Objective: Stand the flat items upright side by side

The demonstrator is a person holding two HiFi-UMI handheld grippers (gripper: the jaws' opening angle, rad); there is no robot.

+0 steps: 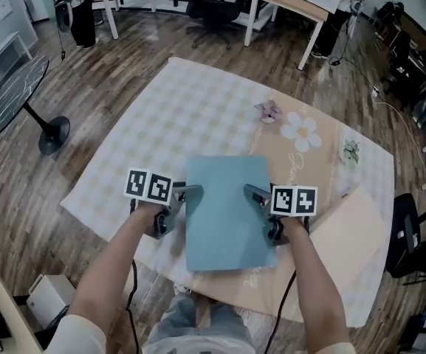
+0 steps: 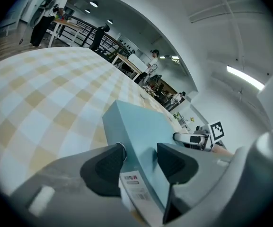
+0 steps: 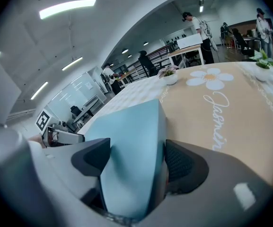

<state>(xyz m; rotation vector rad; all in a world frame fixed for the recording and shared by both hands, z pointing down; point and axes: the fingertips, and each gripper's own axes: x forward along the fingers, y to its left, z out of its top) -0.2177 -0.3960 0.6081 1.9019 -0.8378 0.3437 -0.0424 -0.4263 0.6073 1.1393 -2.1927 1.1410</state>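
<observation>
A flat teal book (image 1: pixel 224 212) is held between my two grippers over the near part of the table, its broad face turned up. My left gripper (image 1: pixel 181 196) grips its left edge; in the left gripper view the pads (image 2: pixel 109 162) press on the book (image 2: pixel 141 124) at a white barcode label, gripper (image 2: pixel 141 157) shut on it. My right gripper (image 1: pixel 260 198) holds the right edge; in the right gripper view the book (image 3: pixel 127 126) fills the gripper (image 3: pixel 137 157). A pale peach flat item (image 1: pixel 345 223) lies on the table at the right.
The checked tablecloth (image 1: pixel 161 116) has a beige panel with a daisy print (image 1: pixel 302 131). Two small flower pots (image 1: pixel 269 111) (image 1: pixel 351 151) stand at the back right. A fan stand (image 1: pixel 50 133) is left of the table, a black chair (image 1: pixel 412 234) right.
</observation>
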